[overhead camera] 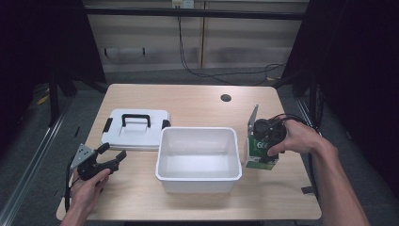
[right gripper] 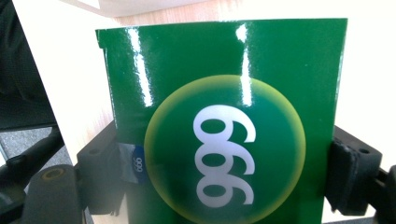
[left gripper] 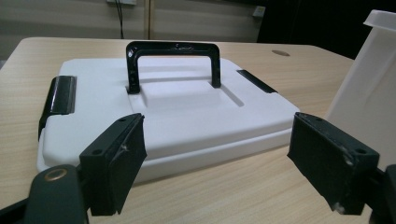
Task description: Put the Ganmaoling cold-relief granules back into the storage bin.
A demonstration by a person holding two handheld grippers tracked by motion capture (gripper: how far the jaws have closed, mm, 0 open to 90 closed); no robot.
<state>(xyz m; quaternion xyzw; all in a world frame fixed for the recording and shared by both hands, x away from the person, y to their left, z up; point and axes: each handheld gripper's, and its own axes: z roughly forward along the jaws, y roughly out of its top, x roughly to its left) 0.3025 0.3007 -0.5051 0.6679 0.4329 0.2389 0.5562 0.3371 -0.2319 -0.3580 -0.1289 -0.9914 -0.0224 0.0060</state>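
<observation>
**Green box gripped at the right edge of the desk, lid and tub waiting beside it**

We look down on a pale wooden desk [overhead camera: 197, 96] where a person works with a hand-held tool in each hand. At the right, the right tool [overhead camera: 264, 149] is clamped on a green box [overhead camera: 256, 157] that stands on the desk just beside the right wall of a white tub [overhead camera: 198, 176]. In the right gripper view we see the box [right gripper: 224, 84] up close, its glossy green face bearing a yellow-rimmed circle with white figures, and a black jaw pressed against each of its two sides. The person's right hand [overhead camera: 294, 136] wraps over the top of that tool.

The tub sits open near the middle of the desk. To its left lies a flat white lid [overhead camera: 136, 136] with a black handle [overhead camera: 136, 120] standing upright on top and black clips at its edges; the lid's right edge lies close against the tub, and we cannot tell whether they touch.

At the near left corner, the left hand [overhead camera: 87, 188] holds the left tool [overhead camera: 115, 157] with its jaws spread wide apart and nothing between them. In the left gripper view, that tool [left gripper: 219, 158] hovers low over the desk and points at the lid [left gripper: 187, 112], with the tub's wall [left gripper: 369, 93] rising at the right. A small dark round hole [overhead camera: 226, 98] marks the far side of the desk.
</observation>
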